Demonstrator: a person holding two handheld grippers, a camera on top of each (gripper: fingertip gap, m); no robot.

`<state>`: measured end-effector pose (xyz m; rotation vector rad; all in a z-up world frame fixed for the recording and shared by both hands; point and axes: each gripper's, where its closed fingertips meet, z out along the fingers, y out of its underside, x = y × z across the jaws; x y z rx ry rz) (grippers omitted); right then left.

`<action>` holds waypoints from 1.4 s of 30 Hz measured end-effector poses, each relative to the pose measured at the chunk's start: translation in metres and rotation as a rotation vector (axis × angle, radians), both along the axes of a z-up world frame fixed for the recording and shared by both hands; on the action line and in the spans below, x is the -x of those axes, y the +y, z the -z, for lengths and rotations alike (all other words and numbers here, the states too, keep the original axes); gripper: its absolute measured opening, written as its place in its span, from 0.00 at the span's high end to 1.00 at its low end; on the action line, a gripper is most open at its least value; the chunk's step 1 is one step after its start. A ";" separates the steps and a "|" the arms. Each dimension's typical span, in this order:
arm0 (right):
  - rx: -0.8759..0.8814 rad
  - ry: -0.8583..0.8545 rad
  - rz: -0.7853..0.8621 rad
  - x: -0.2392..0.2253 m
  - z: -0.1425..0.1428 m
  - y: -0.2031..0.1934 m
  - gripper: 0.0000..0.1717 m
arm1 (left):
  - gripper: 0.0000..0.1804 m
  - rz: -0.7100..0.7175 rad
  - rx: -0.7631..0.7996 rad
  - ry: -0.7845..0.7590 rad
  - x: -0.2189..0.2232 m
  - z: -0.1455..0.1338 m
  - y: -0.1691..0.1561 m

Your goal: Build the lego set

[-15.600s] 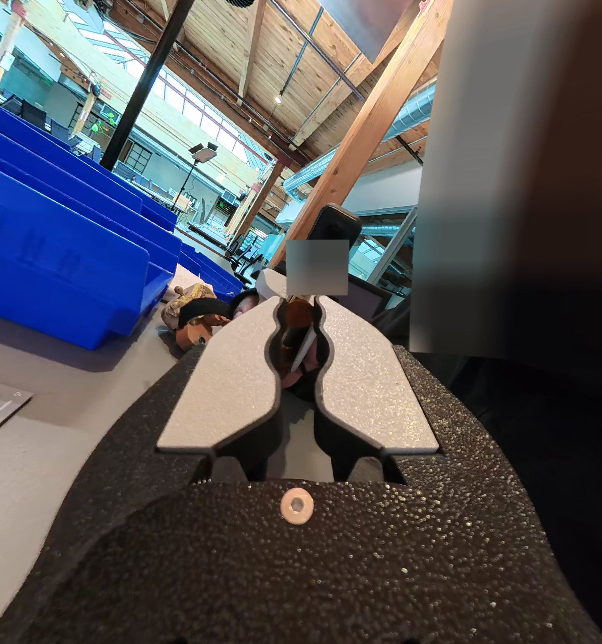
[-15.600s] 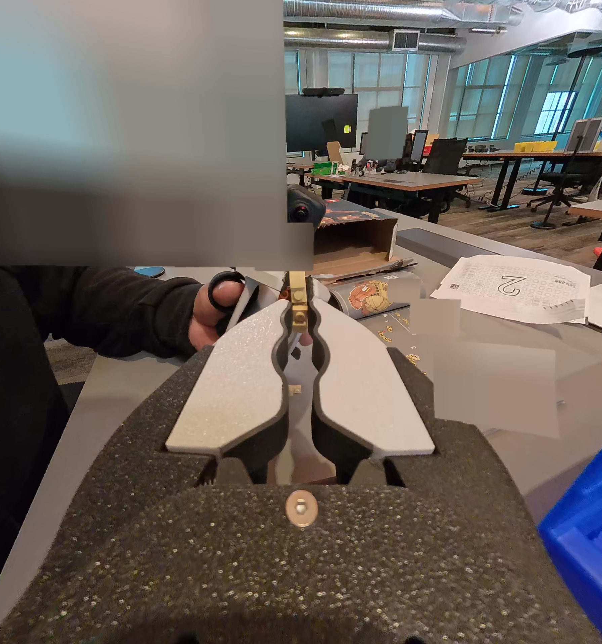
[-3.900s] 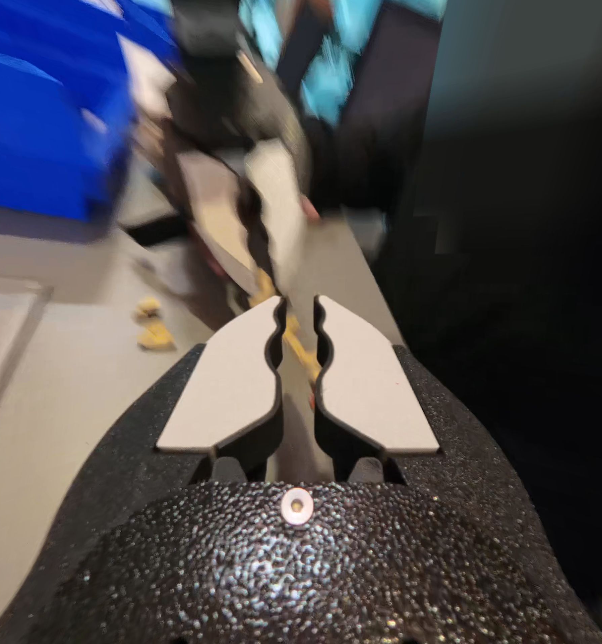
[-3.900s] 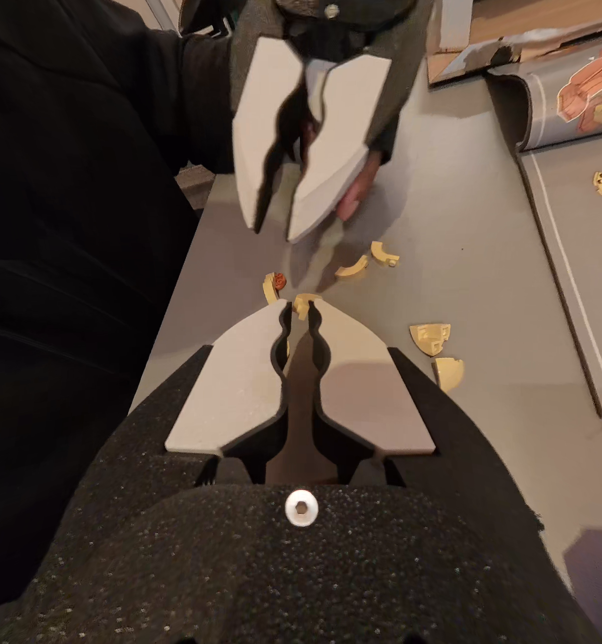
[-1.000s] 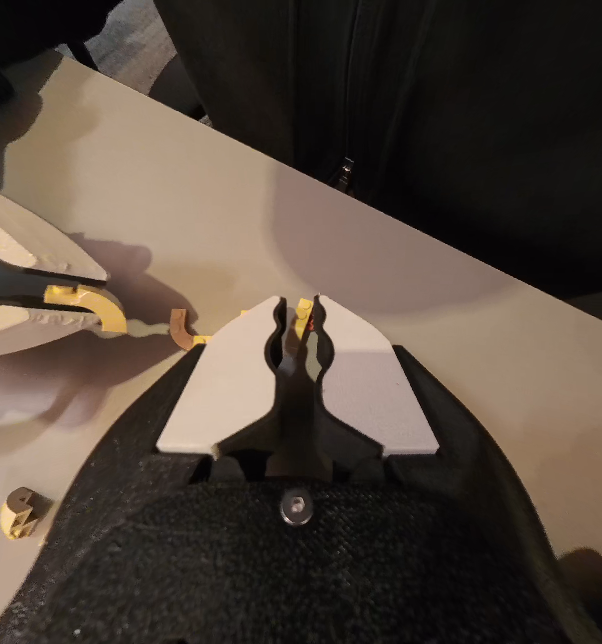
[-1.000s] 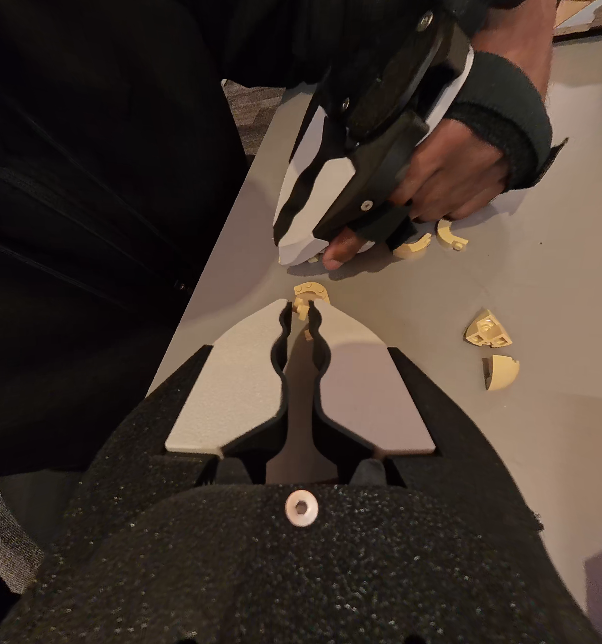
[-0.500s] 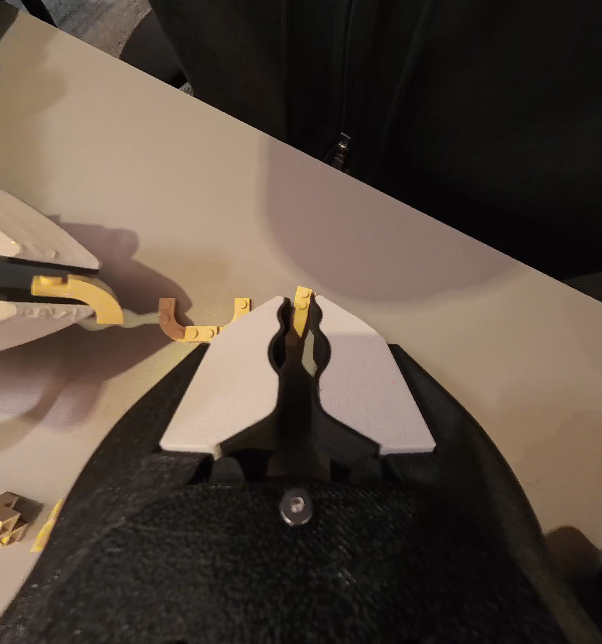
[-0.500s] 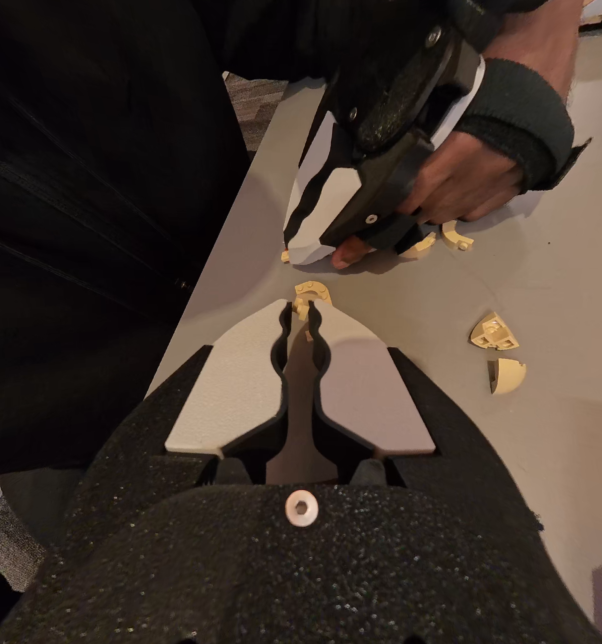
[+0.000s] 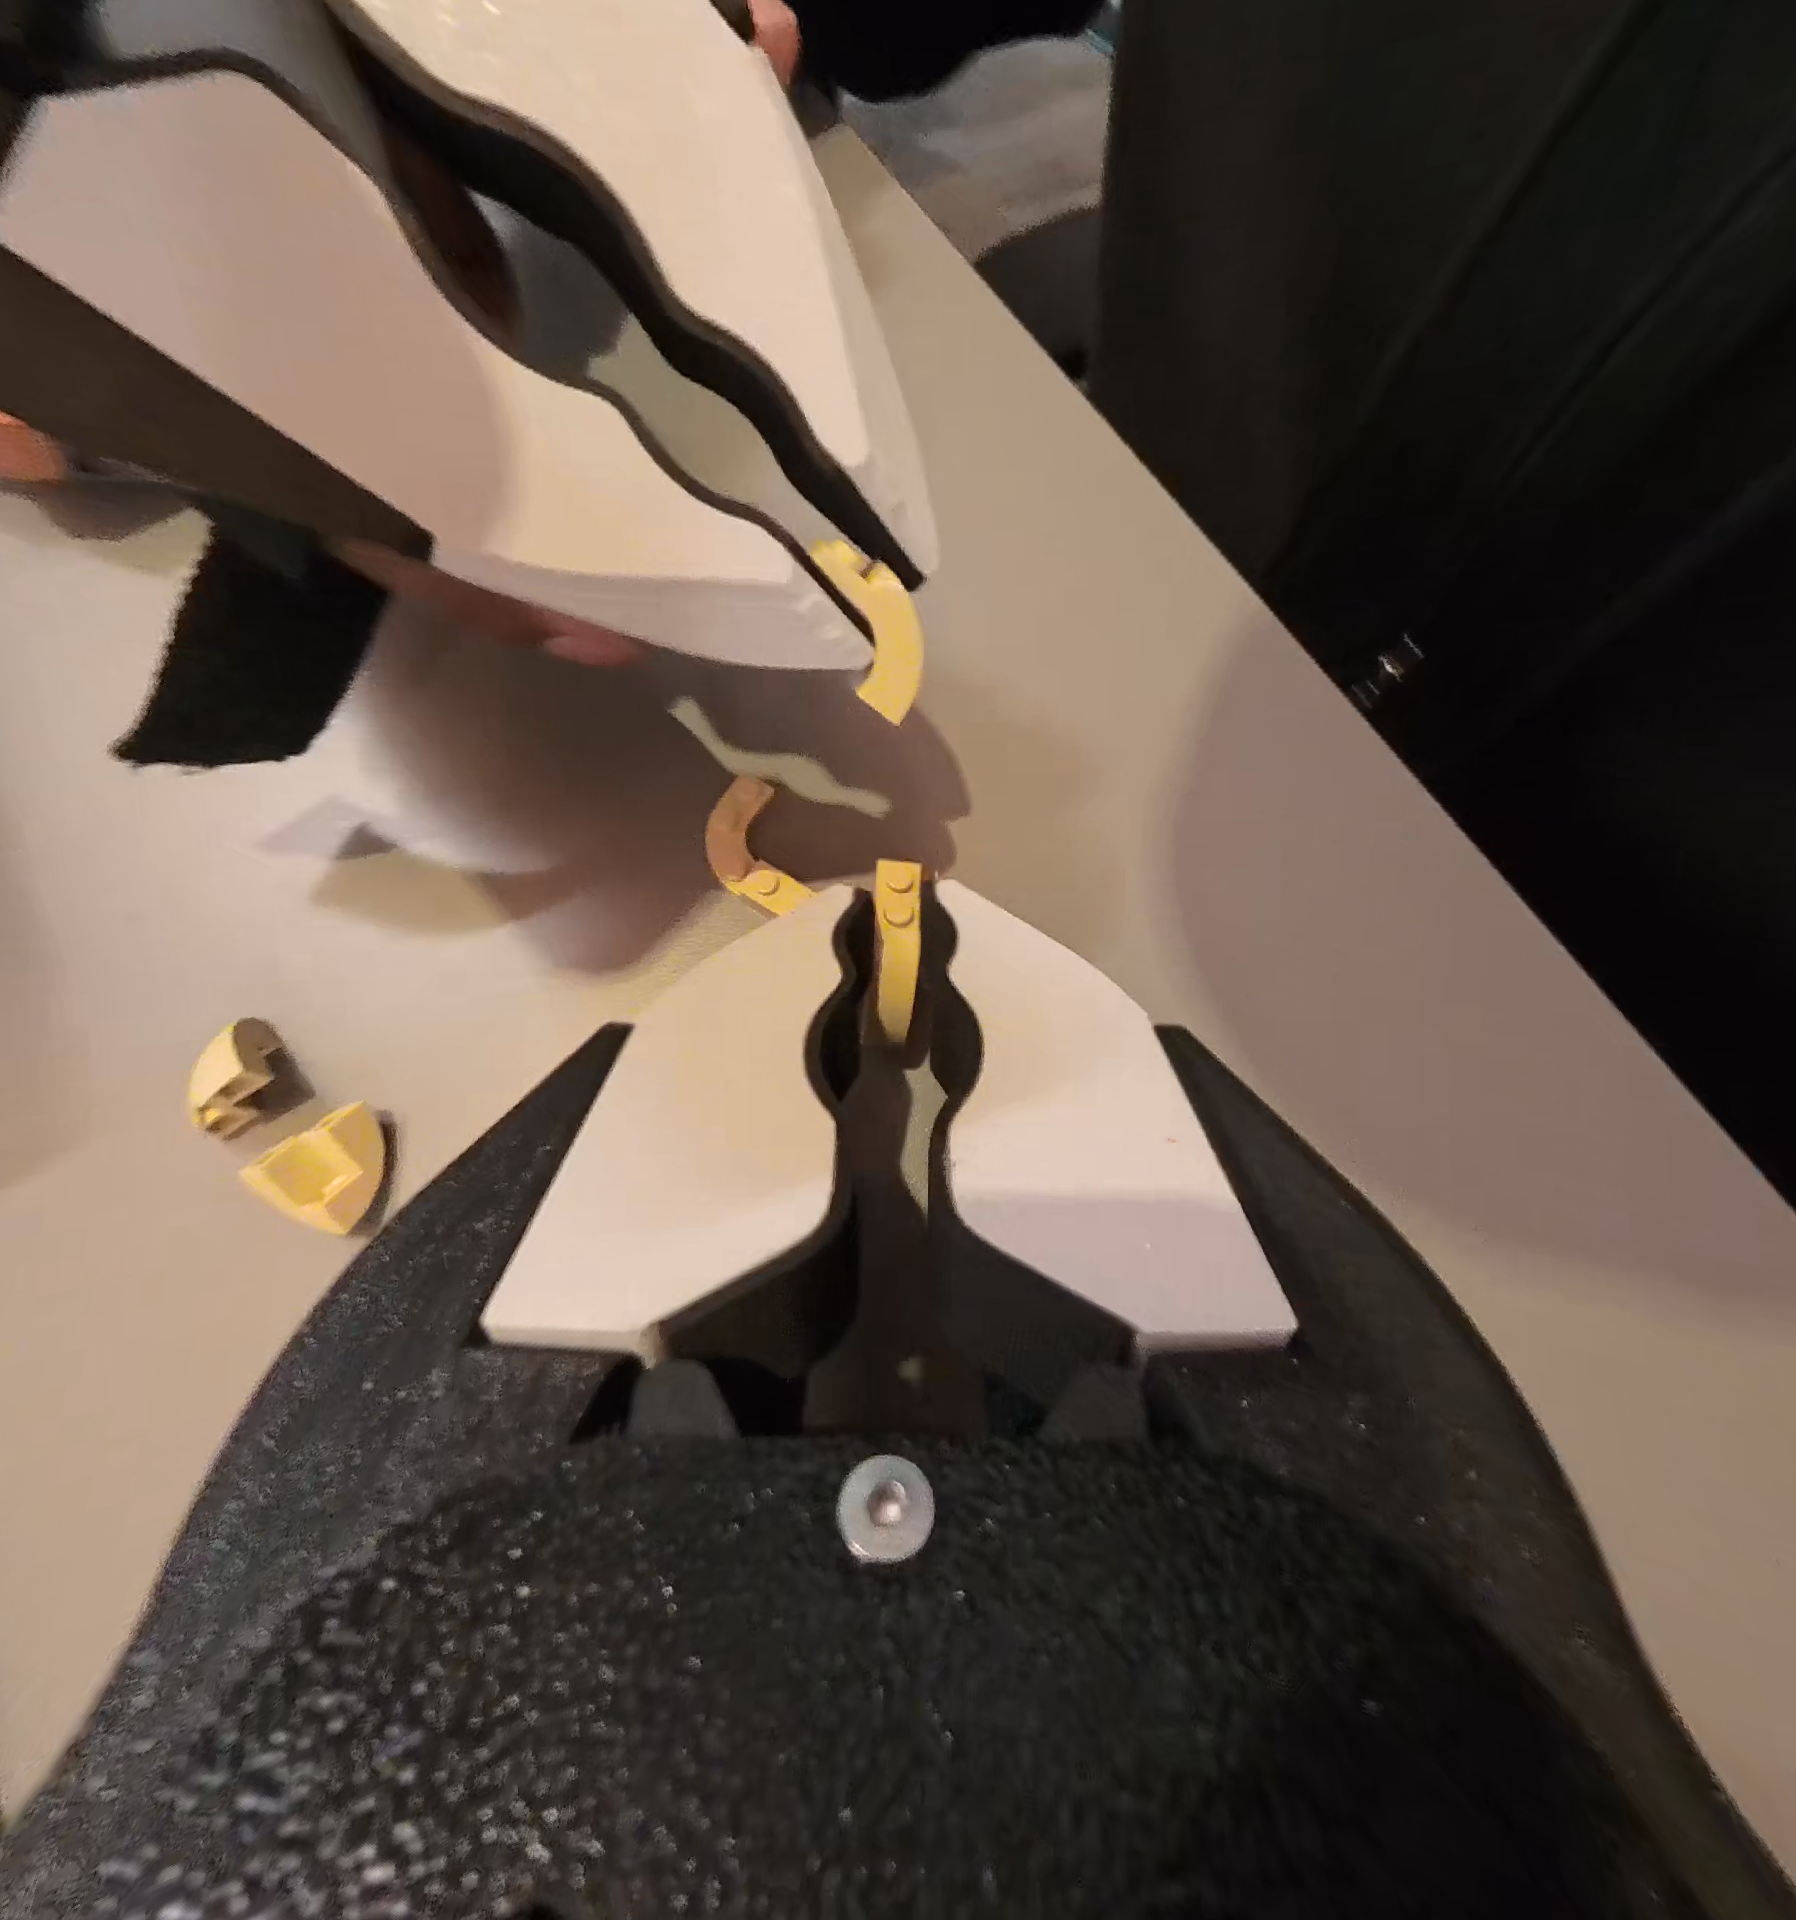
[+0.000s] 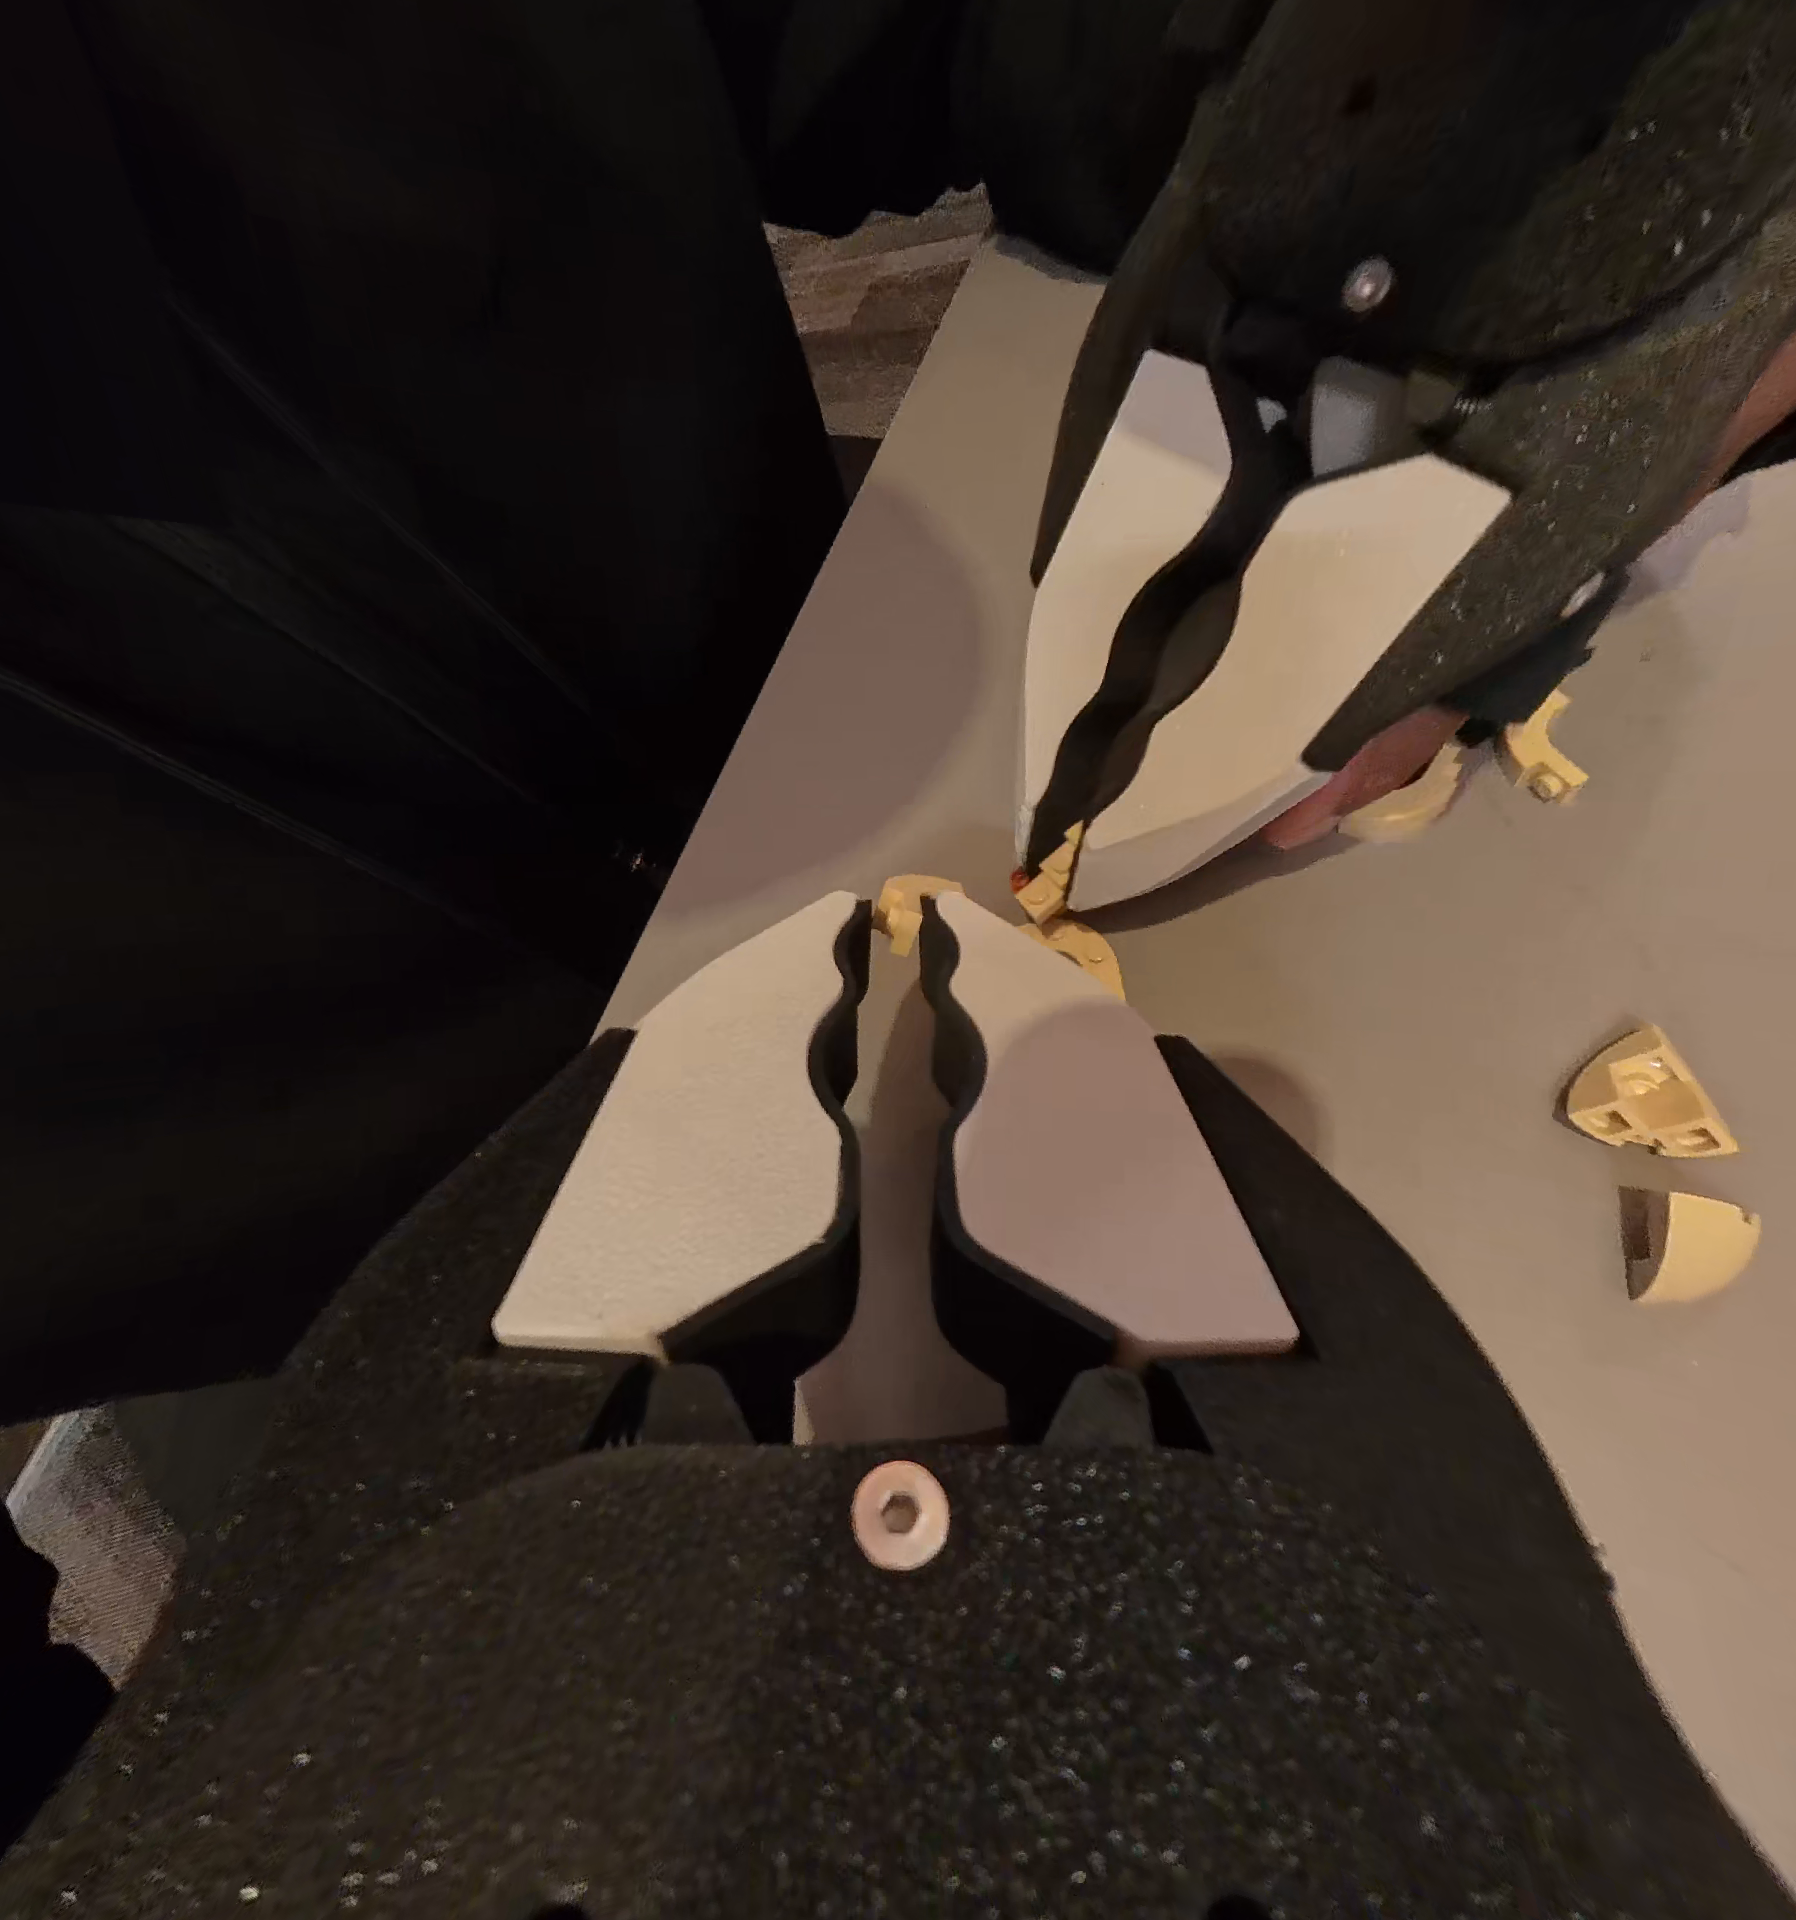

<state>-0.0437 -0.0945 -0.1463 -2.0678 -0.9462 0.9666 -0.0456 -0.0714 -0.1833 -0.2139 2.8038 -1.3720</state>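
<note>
Near the grey table point(image 9: 1289, 935) edge, left gripper point(image 9: 896, 906) pinches a curved yellow brick point(image 9: 896, 966) upright. Right gripper point(image 10: 899, 920) pinches a curved tan brick point(image 10: 902, 906), tips close together. A third arch piece point(image 9: 743, 847) lies between them; two dome pieces point(image 10: 1652, 1174) lie apart.

Dim, warm light is cast from above; soft shadows are thrown across the table point(image 9: 1289, 935). Motion blur is seen at the upper left, and edges are bent by wide-angle distortion.
</note>
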 end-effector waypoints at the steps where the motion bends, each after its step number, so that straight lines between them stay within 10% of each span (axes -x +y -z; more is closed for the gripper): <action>1: 0.006 0.003 0.003 0.001 0.000 0.001 0.95 | 0.96 -0.030 0.015 -0.021 -0.002 -0.003 0.000; 42: 0.038 -0.232 0.160 -0.014 0.043 0.028 0.85 | 0.96 -0.256 -0.008 -0.079 -0.016 0.000 0.005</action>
